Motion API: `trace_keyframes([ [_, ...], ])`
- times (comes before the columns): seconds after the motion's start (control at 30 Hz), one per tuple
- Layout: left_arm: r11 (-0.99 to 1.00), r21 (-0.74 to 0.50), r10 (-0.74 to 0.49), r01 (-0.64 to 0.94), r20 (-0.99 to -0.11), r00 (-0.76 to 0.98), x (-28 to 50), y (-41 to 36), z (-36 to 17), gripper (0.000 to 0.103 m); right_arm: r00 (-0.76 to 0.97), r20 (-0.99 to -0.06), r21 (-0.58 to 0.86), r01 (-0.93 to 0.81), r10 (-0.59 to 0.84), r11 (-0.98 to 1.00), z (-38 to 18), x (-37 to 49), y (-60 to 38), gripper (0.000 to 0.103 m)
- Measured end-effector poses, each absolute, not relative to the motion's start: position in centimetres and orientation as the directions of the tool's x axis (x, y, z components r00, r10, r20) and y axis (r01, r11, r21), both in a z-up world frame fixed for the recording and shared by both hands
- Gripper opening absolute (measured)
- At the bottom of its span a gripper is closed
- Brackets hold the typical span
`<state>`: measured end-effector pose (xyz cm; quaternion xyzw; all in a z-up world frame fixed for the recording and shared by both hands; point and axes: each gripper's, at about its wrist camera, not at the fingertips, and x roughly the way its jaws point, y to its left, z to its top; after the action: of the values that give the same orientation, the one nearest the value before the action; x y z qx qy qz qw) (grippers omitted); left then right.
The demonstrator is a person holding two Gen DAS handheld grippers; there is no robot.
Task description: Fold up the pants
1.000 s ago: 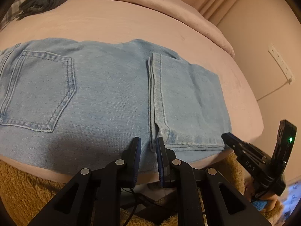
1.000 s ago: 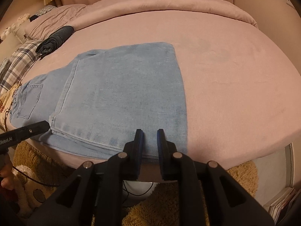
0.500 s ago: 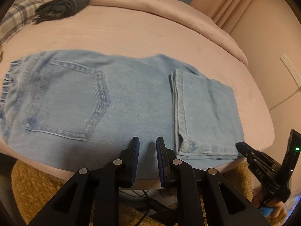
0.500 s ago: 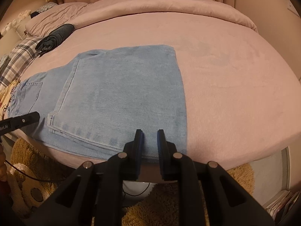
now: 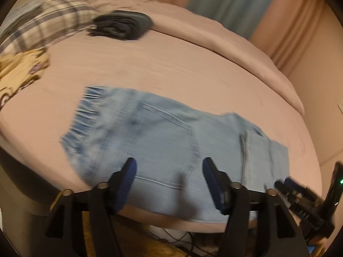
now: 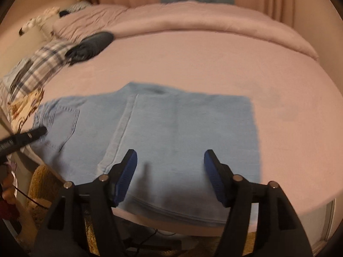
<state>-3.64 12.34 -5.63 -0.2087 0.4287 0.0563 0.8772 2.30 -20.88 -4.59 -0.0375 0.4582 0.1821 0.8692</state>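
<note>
Light blue jeans [image 5: 171,150] lie flat on the pink bed, legs folded back over the seat. The waistband is at the left and a back pocket faces up. My left gripper [image 5: 168,184] is open and empty, above the jeans' near edge by the pocket. In the right wrist view the folded leg panel of the jeans [image 6: 182,132] lies on top, its hem to the left. My right gripper [image 6: 170,173] is open and empty above the near edge of that panel. The left gripper's tip [image 6: 32,133] shows at the left there.
A dark folded garment [image 5: 122,24] and a plaid pillow [image 5: 42,24] lie at the far left of the bed [image 5: 193,64]. A patterned yellow cloth [image 5: 17,77] lies at the left edge. Curtains hang behind. A tan rug [image 6: 42,184] and cables lie below the bed edge.
Both grippers have opened from shut. Both have pulled back and up from the jeans, and the left view has swung left toward the waistband.
</note>
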Motion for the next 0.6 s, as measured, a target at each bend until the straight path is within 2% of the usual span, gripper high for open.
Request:
trace_keyframes([
  [0.1,0.891,-0.318,-0.052,-0.324,-0.781,0.622,-3.8,13.9,-5.8,0.065,0.427,-0.864,0.108,-0.358,0.266,0.928,-7.3,2.7,-19.5,0.066],
  [0.2,0.878,-0.298,0.002,-0.374,-0.779,0.627,-4.3,15.4,-5.7,0.066,0.47,-0.852,0.044,-0.377,0.232,0.925,-7.8,2.3,-18.6,0.071],
  [0.43,0.825,-0.259,0.115,-0.503,-0.793,0.599,-5.0,19.3,-7.1,0.074,0.462,-0.856,0.057,-0.364,0.234,0.93,-7.9,2.6,-18.4,0.074],
  [0.6,0.798,-0.299,0.068,-0.524,-0.818,0.57,-4.5,20.4,-9.1,0.074,0.47,-0.852,0.053,-0.361,0.231,0.931,-7.9,2.5,-18.3,0.074],
])
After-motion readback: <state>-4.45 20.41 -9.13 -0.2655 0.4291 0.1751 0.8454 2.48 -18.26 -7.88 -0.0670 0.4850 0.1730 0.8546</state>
